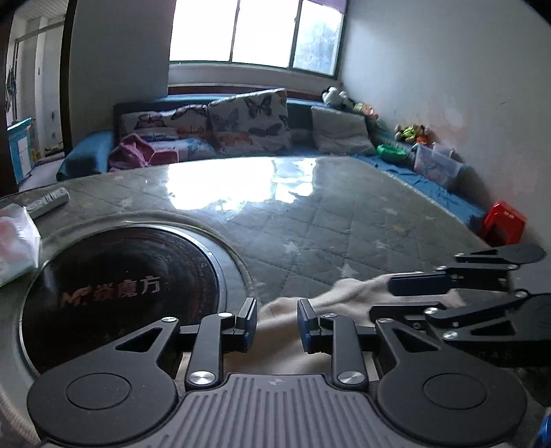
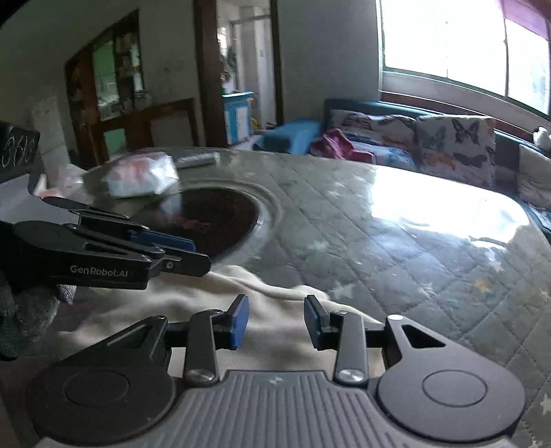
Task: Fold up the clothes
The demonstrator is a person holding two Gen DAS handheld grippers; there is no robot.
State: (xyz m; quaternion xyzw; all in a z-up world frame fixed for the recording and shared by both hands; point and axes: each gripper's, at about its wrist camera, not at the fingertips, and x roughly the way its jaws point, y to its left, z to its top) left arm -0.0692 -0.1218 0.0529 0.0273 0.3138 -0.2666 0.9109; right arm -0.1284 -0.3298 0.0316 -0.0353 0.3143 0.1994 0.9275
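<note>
Garment (image 1: 286,331) — one; grippers (image 1: 277,325) (image 2: 276,322) — two

Backlit by window (image 1: 256,32); glare on table (image 1: 310,220); fisheye-bent, dark edges

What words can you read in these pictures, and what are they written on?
"GenRobot.AI": on the side of the left gripper, seen from the right wrist camera.
"MF" and Chinese characters, "方" the clearest: on the dark round plate set in the table.
White scrawl on the black object at the left edge: too blurred to read.
</note>
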